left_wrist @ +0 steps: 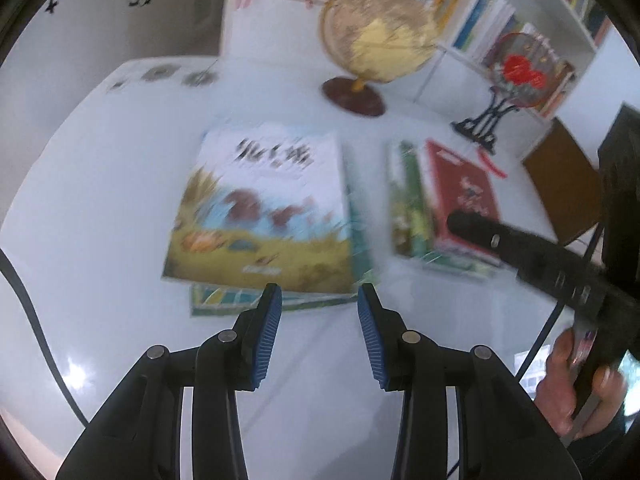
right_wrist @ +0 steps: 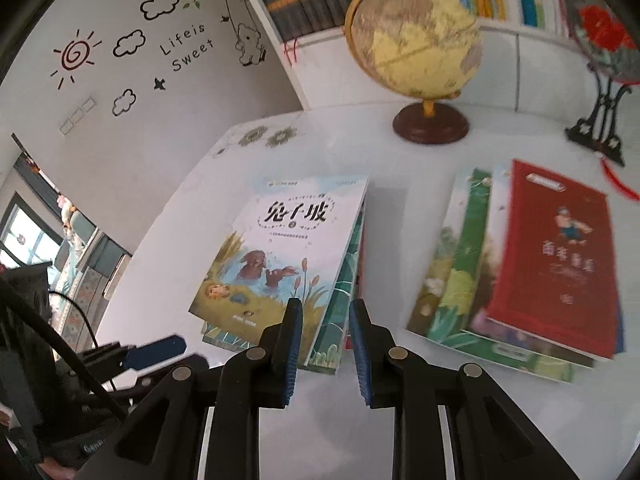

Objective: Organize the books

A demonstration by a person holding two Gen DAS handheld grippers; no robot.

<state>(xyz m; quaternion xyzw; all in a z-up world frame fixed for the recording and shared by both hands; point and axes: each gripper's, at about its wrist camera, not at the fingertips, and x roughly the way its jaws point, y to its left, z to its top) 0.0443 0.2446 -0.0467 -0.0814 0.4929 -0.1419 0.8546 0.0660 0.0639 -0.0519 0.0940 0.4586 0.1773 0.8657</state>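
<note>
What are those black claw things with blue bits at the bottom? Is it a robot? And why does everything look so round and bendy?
It is not a robot. A person holds one grabbing tool in each hand, and each tool carries a small wide-eyed camera, which bends the picture. One picture looks along the left gripper, the other along the right gripper. In the left picture you can see the person's hand holding the other tool. The blue bits are the soft pads on the jaws. On the white table lie two piles of books: one with a rabbit book on top, one with a red book on top. Behind them stand a globe and a round fan on a stand. Both jaws hold nothing now.
</note>
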